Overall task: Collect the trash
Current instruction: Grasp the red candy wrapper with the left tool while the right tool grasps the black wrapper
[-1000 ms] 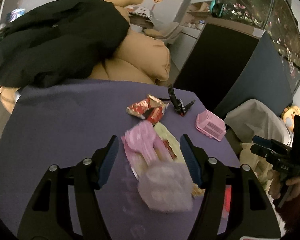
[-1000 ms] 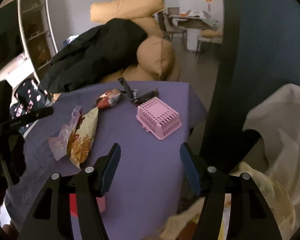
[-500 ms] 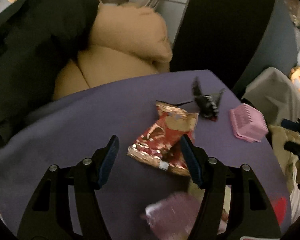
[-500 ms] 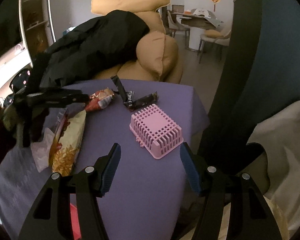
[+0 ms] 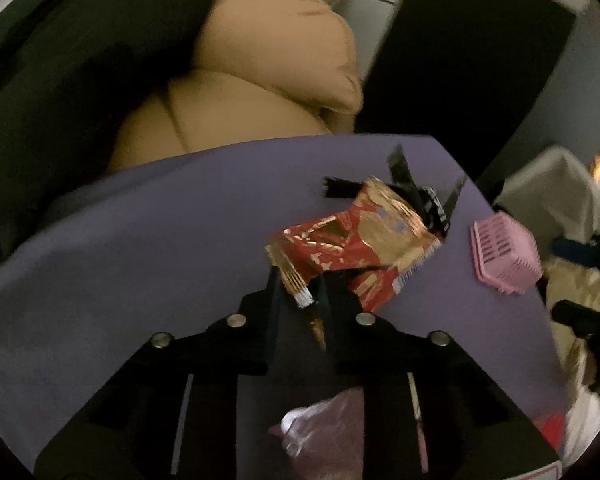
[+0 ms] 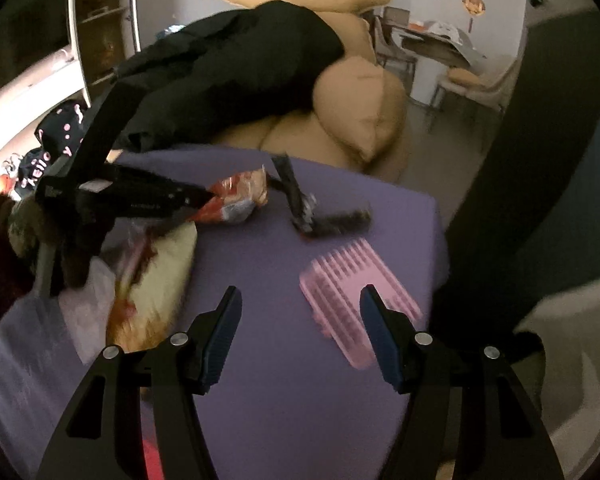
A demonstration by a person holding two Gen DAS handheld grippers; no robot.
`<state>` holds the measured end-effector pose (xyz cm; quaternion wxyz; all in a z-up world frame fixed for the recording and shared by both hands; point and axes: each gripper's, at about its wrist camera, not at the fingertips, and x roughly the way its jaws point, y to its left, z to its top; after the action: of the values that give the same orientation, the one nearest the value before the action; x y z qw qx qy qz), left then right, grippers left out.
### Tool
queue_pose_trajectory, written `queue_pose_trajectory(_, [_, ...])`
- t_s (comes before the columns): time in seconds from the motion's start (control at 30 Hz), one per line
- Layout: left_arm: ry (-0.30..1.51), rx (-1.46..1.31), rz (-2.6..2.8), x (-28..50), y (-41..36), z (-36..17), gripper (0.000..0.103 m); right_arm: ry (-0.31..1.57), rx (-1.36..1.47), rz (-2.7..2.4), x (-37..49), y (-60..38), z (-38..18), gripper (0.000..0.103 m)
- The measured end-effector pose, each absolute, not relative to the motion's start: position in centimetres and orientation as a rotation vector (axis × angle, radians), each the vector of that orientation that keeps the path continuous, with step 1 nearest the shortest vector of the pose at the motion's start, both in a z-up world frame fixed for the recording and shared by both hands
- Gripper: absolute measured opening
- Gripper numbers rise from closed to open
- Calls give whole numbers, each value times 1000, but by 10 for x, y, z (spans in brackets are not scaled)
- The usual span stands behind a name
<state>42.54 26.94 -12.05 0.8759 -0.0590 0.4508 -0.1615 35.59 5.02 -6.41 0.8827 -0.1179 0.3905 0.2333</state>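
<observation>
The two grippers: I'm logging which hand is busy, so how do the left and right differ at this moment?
The left gripper has its jaws closing on the corner of the red snack wrapper; the right gripper stands wide open with nothing between its fingers. The left reaches over the wrappers, while the right hangs over bare purple tablecloth beside the pink basket. Both are black and point down at the table.

Your left wrist view looks steeply down along its own claw from very close over the purple counter, facing the tan cushions beyond the far edge. Your right wrist view sits further back and higher, looking across the same counter toward those cushions and the room behind. You get the red wrapper, pink basket and black jacket in both views, and the right one also shows your left claw from the side.
</observation>
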Motion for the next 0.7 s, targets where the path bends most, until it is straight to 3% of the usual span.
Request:
queue_pose_trajectory(0.13, [912, -167, -307, 410, 294, -111, 16, 849, -238, 522, 383, 73, -66, 55])
queue_pose_trajectory(0.27, [883, -160, -256, 389, 315, -107, 16, 878, -312, 465, 414, 96, -77, 46])
queue_pose_trajectory(0.53, [871, -160, -228, 369, 331, -111, 16, 982, -376, 343, 458, 115, -109, 44])
queue_pose_trajectory(0.67, [859, -177, -227, 364, 337, -110, 16, 1017, -332, 367, 458, 112, -111, 26])
queue_pose_trajectory(0.7, [857, -180, -227, 363, 337, -110, 16, 1022, -320, 385, 456, 113, -110, 25])
